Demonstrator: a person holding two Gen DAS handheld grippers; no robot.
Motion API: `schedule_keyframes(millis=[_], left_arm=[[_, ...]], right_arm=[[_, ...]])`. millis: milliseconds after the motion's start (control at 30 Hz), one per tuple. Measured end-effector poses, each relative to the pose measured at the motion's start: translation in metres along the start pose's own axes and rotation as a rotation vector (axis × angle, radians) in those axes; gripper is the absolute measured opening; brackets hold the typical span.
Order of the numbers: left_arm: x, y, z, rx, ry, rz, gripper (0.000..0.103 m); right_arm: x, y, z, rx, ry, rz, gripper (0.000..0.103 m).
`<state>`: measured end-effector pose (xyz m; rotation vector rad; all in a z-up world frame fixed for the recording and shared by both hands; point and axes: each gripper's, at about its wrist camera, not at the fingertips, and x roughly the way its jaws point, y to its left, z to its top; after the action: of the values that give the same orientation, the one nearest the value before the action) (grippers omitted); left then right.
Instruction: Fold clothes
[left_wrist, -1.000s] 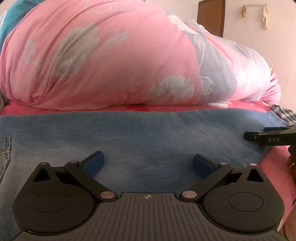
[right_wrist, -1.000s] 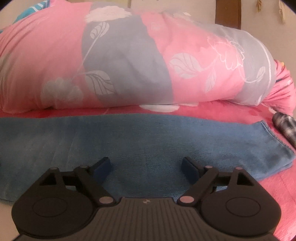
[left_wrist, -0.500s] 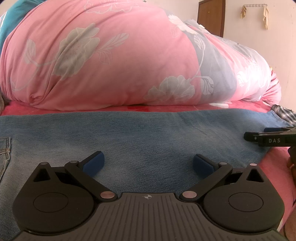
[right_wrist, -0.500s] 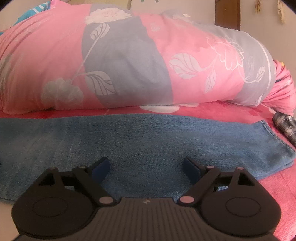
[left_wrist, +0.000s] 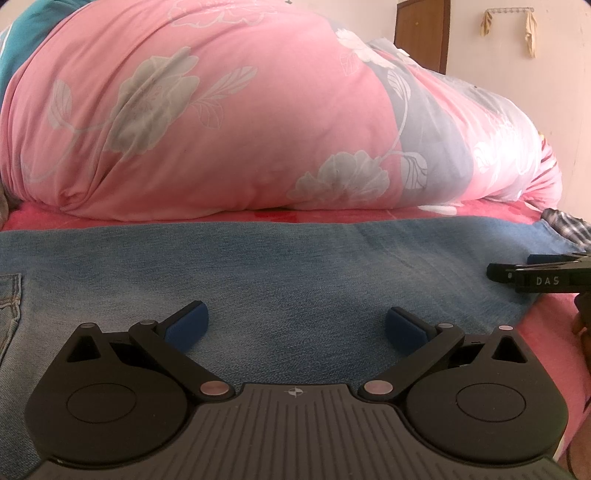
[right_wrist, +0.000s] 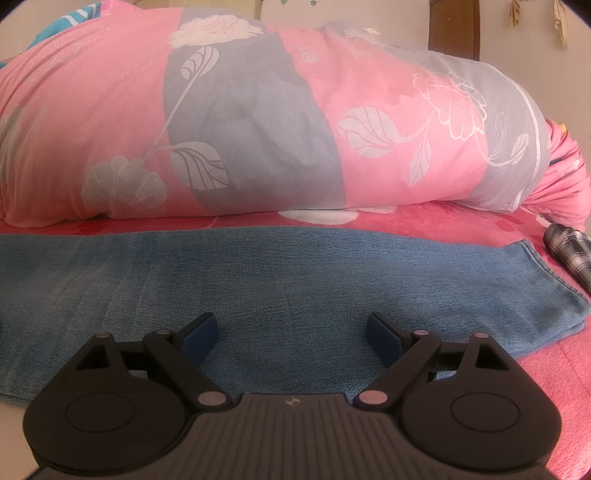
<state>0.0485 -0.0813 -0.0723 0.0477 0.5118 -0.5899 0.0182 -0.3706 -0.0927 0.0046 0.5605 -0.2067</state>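
Bedding is filling the far side of both views: a bulky pink duvet (left_wrist: 221, 110) printed with grey flowers and grey bands is lying heaped along the back of the bed (right_wrist: 461, 221), whose pink-red cover is showing in front of it and at the right. Blue jeans (left_wrist: 295, 266) are lying flat across the bed just in front of the duvet, stretching from left to right; a stitched pocket is showing at the left edge of the left wrist view, and a hemmed leg end is lying at the right in the right wrist view. A checked cloth (right_wrist: 570, 251) is resting beside that leg end, near the bed's right edge. The left gripper (left_wrist: 295, 325) is hovering over the denim with its blue-padded fingers (left_wrist: 188, 325) spread wide and nothing between them. The right gripper (right_wrist: 291, 332) is likewise hanging over the jeans, its fingers (right_wrist: 382, 336) standing far apart and gripping nothing; its side is also poking in at the right of the left wrist view.
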Motion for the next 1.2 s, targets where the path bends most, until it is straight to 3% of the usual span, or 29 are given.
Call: schedule_keyframes(millis=[233, 367, 500, 633, 900, 1033, 1200], left_arm=[[-0.013, -0.015, 0.004, 0.067, -0.037, 0.051, 0.103], [-0.024, -0.031, 0.015, 0.118, -0.081, 0.012, 0.103], [-0.011, -0.032, 0.019, 0.067, -0.051, -0.014, 0.103], [0.007, -0.023, 0.008, 0.023, 0.036, 0.009, 0.103], [0.008, -0.025, 0.002, 0.040, 0.015, 0.015, 0.103], [0.007, -0.023, 0.002, 0.036, 0.008, 0.009, 0.103], [0.003, -0.022, -0.002, 0.032, -0.011, 0.002, 0.103]], right_arm=[[0.000, 0.000, -0.001, 0.000, -0.002, 0.000, 0.091], [0.000, 0.000, -0.002, 0.004, -0.002, 0.005, 0.091], [-0.001, 0.000, -0.002, 0.003, -0.002, 0.006, 0.091], [-0.003, 0.000, -0.004, -0.002, -0.005, 0.010, 0.092], [-0.034, -0.019, -0.022, 0.040, -0.032, 0.099, 0.092], [-0.060, -0.051, -0.019, 0.143, 0.003, 0.093, 0.098], [-0.088, -0.149, -0.011, 0.486, -0.065, -0.003, 0.098]])
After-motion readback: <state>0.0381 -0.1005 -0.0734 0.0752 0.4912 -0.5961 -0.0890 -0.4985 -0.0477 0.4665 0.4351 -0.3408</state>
